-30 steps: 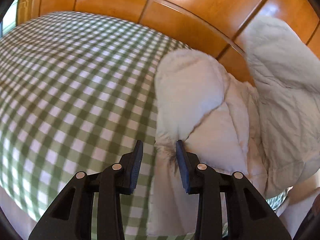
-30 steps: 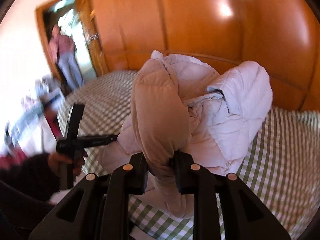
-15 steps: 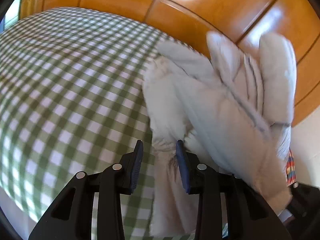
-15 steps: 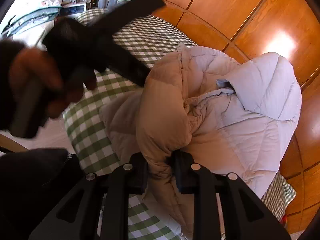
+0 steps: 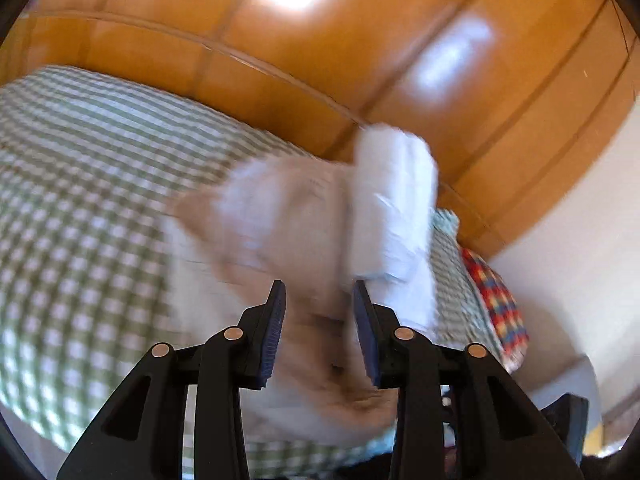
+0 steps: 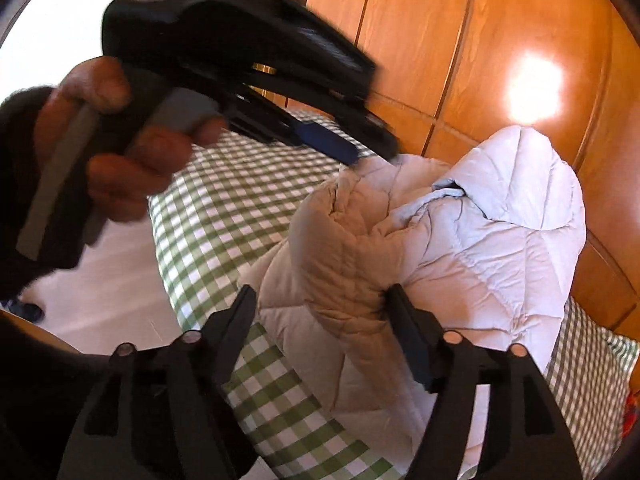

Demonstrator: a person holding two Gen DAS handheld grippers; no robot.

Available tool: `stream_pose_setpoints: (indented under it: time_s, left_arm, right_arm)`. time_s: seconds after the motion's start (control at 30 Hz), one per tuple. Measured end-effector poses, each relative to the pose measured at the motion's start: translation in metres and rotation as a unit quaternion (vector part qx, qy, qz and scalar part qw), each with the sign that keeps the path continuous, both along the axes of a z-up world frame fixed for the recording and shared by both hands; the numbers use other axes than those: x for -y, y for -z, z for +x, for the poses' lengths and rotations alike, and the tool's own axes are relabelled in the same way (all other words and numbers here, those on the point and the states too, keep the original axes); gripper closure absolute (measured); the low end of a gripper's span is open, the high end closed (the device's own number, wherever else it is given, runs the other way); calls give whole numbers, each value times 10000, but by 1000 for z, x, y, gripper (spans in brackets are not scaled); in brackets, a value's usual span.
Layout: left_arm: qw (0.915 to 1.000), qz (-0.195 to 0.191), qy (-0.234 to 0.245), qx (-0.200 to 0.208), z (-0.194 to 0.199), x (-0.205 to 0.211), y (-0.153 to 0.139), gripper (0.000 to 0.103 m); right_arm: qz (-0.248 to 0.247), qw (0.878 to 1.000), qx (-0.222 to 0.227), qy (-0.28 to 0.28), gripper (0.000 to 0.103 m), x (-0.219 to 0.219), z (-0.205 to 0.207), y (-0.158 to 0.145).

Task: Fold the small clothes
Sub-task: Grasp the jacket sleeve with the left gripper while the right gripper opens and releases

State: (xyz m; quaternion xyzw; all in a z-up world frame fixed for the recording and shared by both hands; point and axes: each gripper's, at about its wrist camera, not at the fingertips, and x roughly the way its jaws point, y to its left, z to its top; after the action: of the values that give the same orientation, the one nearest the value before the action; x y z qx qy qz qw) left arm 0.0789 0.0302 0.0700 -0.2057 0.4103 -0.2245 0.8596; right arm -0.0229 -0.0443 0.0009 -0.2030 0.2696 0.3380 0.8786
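Left gripper (image 5: 318, 320): jaws stand moderately apart and have just been opening; the blurred jacket lies beyond and below the gap, and neither blue pad presses on it. In the right wrist view it hangs above the jacket's far edge, gripped by a hand (image 6: 120, 148) in a dark sleeve.
Right gripper (image 6: 320, 304): jaws spread wide and have just been opening. A beige sleeve (image 6: 344, 264) of the jacket sits between the fingers; the right finger touches or nearly touches the fabric, the left finger stands clear of it. No grip on the cloth.
Jacket (image 6: 492, 248): a pale quilted, padded garment, bunched in a heap on the bed, at the side near the wooden panelling. Its hood (image 6: 532, 184) sits at the far end against the wood.
Bed cover (image 6: 224, 204): green and white check, spread under the jacket.
Wooden panelling (image 5: 280, 60): glossy orange-brown, behind the bed.
Coloured check cloth (image 5: 496, 308): red, blue and yellow, at the bed's right edge, apart from the jacket.
Image quality: left wrist view is motion-blurred; fine contact there cannot be told.
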Motion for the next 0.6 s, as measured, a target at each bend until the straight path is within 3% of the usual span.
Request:
stream_pose_setpoints:
  time_s: [0.03, 0.1, 0.13, 0.17, 0.2, 0.23, 0.37, 0.43, 0.6]
  left_arm:
    - [9998, -20, 159, -120, 6, 13, 0, 46]
    - [9992, 127, 352, -155, 15, 31, 0, 46]
    - [9986, 175, 481, -152, 18, 39, 1, 51]
    - [9976, 268, 605, -185, 22, 49, 4, 62]
    - [9970, 369, 651, -215, 23, 54, 7, 88]
    - [9969, 411, 653, -169, 22, 57, 9, 91]
    - [9970, 267, 484, 543, -3, 52, -7, 95]
    - [9958, 253, 235, 844, -19, 47, -11, 95]
    - [9940, 293, -331, 998, -47, 38, 10, 95]
  right_arm:
    - [99, 10000, 7, -1, 29, 3, -2, -3]
    - [243, 9997, 14, -10, 26, 10, -6, -8]
    - [318, 9995, -44, -24, 25, 15, -8, -11]
    - [438, 9989, -168, -53, 25, 22, -10, -14]
    - [628, 9973, -363, -61, 25, 35, -11, -19]
    - [757, 9960, -483, -12, 25, 47, -11, -22]
    - [1438, 9844, -760, 670, 25, 113, 1, -40]
    - [1718, 9753, -660, 1218, 27, 143, 17, -52]
    - [1693, 9648, -237, 1998, 31, 146, 66, -67]
